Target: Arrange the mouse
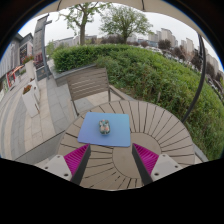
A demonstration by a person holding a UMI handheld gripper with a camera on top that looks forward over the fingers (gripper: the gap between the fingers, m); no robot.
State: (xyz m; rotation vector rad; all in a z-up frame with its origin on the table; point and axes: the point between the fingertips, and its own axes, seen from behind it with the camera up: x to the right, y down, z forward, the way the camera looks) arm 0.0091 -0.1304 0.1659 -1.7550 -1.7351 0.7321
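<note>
A small grey mouse lies on a blue mouse mat on a round slatted wooden table. My gripper hovers above the table's near side, short of the mat. Its two fingers with magenta pads stand wide apart and open, with only bare table slats between them. The mouse sits beyond the fingers, a little left of the midline.
A wooden chair stands behind the table. A paved terrace runs to the left, with furniture further off. A green hedge and a dark pole lie to the right, with trees and buildings behind.
</note>
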